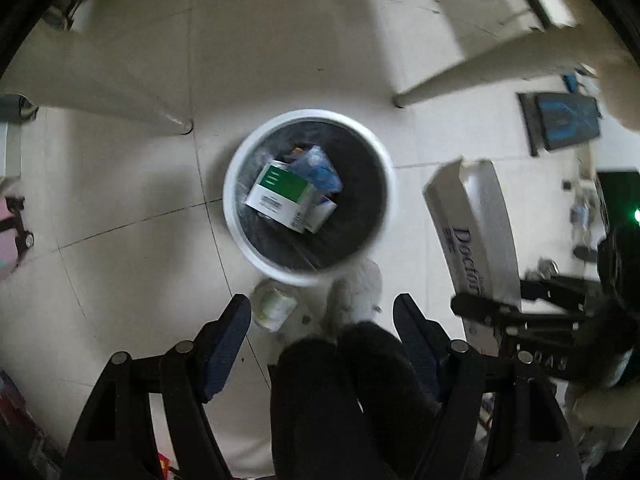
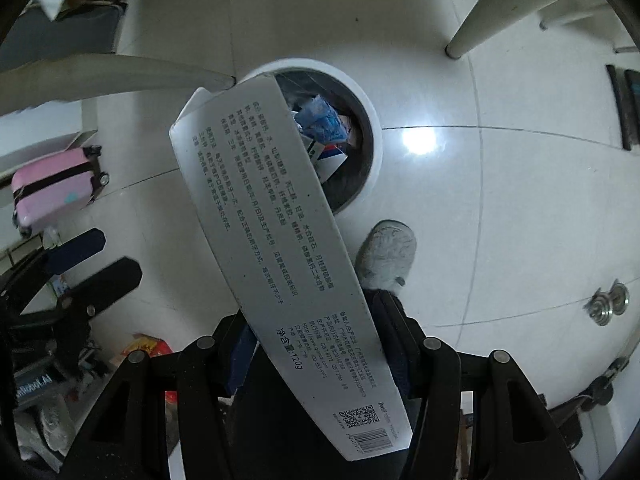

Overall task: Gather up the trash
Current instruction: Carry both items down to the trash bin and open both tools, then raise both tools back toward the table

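The floor is laid with large pale glossy tiles divided by thin dark grout lines, and a bright spot of light reflects off one tile. Two slanting off-white table legs come down to the floor, one at the upper right and another at the left. A pink suitcase with dark straps stands at the left edge. A dark mat with a blue pattern lies on the tiles at the right.
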{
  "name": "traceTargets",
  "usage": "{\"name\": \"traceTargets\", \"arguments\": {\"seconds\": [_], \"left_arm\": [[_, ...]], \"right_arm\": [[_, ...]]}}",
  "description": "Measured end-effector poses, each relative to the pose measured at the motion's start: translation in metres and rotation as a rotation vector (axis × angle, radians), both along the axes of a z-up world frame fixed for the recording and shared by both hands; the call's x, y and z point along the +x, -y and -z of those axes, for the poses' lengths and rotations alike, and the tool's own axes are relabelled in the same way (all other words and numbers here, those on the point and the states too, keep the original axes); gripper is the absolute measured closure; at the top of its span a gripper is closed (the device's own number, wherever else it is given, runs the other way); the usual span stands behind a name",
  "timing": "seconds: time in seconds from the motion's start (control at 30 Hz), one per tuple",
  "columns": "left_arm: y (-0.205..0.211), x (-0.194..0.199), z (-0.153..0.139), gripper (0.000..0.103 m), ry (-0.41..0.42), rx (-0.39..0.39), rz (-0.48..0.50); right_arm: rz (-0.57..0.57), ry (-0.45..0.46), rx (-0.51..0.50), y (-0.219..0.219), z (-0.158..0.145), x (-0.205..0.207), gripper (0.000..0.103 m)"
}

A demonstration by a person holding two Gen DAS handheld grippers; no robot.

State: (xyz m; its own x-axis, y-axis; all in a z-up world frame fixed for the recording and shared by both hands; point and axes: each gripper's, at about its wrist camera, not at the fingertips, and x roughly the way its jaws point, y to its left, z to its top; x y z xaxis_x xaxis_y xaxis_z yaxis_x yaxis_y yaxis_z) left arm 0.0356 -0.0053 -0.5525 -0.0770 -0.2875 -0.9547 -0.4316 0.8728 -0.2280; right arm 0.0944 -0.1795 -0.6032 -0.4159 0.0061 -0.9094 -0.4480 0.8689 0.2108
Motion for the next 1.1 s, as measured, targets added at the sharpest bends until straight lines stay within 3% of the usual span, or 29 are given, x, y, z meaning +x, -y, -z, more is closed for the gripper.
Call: {"name": "traceTargets", "arguments": {"seconds": [0.17, 0.2, 0.23, 0.3, 0.33, 0.37, 0.4, 0.57, 0.7, 0.9, 1.1], "left_arm": [[-0.034, 0.003, 0.080, 0.030, -0.070, 0.022, -0.109], [-0.038, -0.002, 0.084, 0.030, -0.076, 0.024, -0.121], [-0.042, -0.005, 0.094, 0.027, -0.087, 0.032, -0.139], [-0.047, -0.012, 0.103, 0.009, -0.097, 0.040, -0.166], [-0.048, -0.016, 0.105, 0.004, -0.099, 0.050, -0.176], [-0.049, -0.018, 0.104, 0.004, -0.099, 0.063, -0.179], [-0.049, -0.022, 0.102, 0.004, -0.099, 0.082, -0.180], [-0.038, -0.034, 0.082, 0.004, -0.096, 0.150, -0.185], [-0.026, -0.041, 0.050, 0.004, -0.074, 0.176, -0.192], [-0.018, -0.049, -0.017, 0.004, -0.030, 0.206, -0.210], [-0.011, -0.055, -0.077, 0.004, 0.010, 0.236, -0.227]], "right_arm": [[0.061, -0.029, -0.027, -0.005, 0.073, 0.023, 0.045], [0.070, -0.034, -0.038, -0.009, 0.084, 0.029, 0.045], [0.094, -0.044, -0.041, -0.010, 0.100, 0.031, 0.044], [0.134, -0.062, -0.035, -0.012, 0.116, 0.033, 0.044], [0.154, -0.063, -0.011, -0.012, 0.120, 0.034, 0.034], [0.168, -0.049, 0.007, -0.011, 0.121, 0.034, 0.017], [0.176, -0.027, 0.024, -0.010, 0.118, 0.035, 0.011], [0.150, 0.089, 0.040, -0.009, 0.089, 0.034, 0.004], [0.109, 0.164, 0.028, -0.006, 0.060, 0.034, 0.004], [0.036, 0.293, -0.010, -0.011, -0.014, 0.027, 0.004], [0.009, 0.348, 0.012, -0.007, -0.091, 0.014, 0.004]]}}
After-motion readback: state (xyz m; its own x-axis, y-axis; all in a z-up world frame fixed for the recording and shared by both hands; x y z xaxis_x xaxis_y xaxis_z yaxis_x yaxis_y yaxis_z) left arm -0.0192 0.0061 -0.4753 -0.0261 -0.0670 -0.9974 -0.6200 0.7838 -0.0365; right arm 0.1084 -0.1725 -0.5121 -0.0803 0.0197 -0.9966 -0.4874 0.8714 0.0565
